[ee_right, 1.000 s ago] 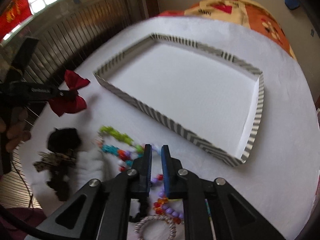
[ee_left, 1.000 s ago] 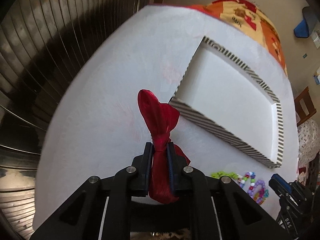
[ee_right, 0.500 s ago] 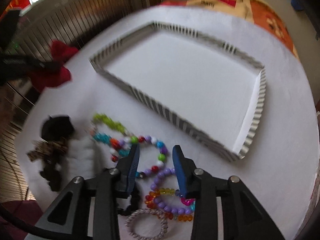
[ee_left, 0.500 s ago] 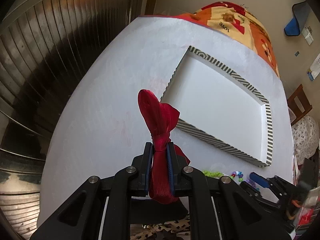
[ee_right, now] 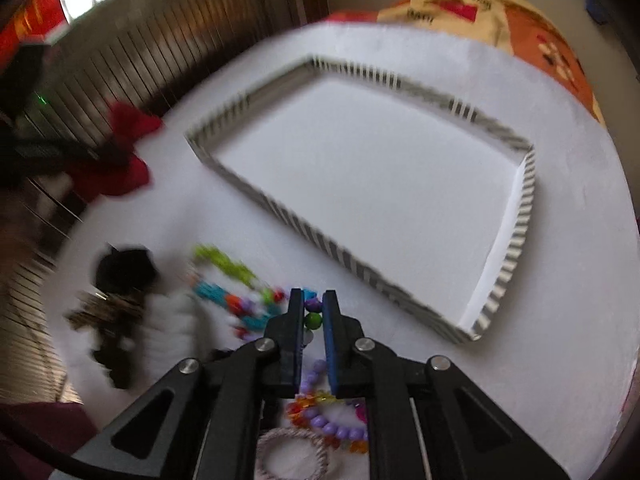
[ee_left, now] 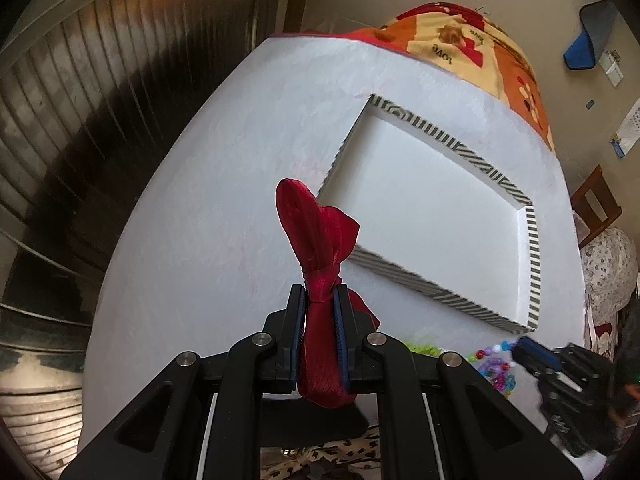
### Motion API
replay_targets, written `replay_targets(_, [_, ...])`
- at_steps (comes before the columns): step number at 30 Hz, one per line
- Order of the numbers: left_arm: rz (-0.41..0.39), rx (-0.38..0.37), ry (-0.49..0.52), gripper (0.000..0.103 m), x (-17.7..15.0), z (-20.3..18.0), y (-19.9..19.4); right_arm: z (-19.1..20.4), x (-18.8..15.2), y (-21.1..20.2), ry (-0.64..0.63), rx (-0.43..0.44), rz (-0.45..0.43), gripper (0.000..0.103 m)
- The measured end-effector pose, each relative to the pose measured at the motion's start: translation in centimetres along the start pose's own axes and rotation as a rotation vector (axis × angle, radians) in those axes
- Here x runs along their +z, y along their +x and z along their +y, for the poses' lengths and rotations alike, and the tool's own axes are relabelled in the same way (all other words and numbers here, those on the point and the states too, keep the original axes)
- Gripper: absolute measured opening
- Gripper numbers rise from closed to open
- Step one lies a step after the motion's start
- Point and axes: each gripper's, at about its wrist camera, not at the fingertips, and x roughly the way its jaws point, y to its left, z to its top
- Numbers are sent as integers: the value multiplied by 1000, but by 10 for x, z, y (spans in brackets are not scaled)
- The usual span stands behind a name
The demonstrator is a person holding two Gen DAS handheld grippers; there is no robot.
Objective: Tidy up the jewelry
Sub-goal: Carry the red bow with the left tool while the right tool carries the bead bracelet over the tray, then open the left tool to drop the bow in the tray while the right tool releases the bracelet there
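Jewelry: red satin bow (ee_left: 320, 248) pinched at its knot by the left tongs (ee_left: 320, 316), held above the white bench (ee_left: 192, 220), near the corner of the striped tray (ee_left: 532, 264).
Bow handling: likely very light, soft, slippery; knot the firmest spot to hold, loops apt to crush or slide out.
Beaded bracelets: heaped on the bench (ee_right: 560, 360) just outside the tray's near wall (ee_right: 340, 256); green bead (ee_right: 313, 321) sits between the right tongs (ee_right: 312, 312).
Right tongs: drawn close around that bracelet strand; true contact hard to judge through blur.
Bracelet handling: probably light, floppy, hard round beads prone to rolling; best taken across the strand between beads.
Other pieces: black and leopard hair ties (ee_right: 116, 292), woven ring (ee_right: 292, 456) near the bracelets.
Tray: empty inside.
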Motion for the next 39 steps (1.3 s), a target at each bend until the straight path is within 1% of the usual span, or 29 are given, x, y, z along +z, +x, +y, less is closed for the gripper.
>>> replay_targets(5, [-18,-28,41,0,14,-21,-2,-4,16,-40,11,18,-87,9])
replay_targets(8, [-39,-45,73,0,24,-38,0,-12,25,-56,34,6,-132,9])
replay_targets(12, [-21,-56,98,0,40,-56,24,-32,39,-59,102,-8,-160,9])
replay_targets(17, [18,-8,115,0,53,-65,64,-48,38,-35,182,-2,-140,9])
replay_targets(21, [81,38,112,0,55,-58,96,-58,37,-11,234,11,-110,9])
replay_targets(23, [110,48,108,0,51,-53,102,-62,38,-4,247,10,-100,9])
replay_targets(27, [156,40,112,0,44,-44,105,-80,35,10,281,-17,-76,9])
replay_targets(31, [175,35,132,0,34,-38,100,-102,25,29,313,-66,-11,9])
replay_targets(34, [173,27,120,0,34,-34,97,-109,19,39,315,-82,18,9])
replay_targets(37, [148,25,118,0,38,-36,97,-112,16,47,315,-116,34,10])
replay_targets(39, [148,12,106,16,41,-37,97,-113,14,47,334,-109,27,12])
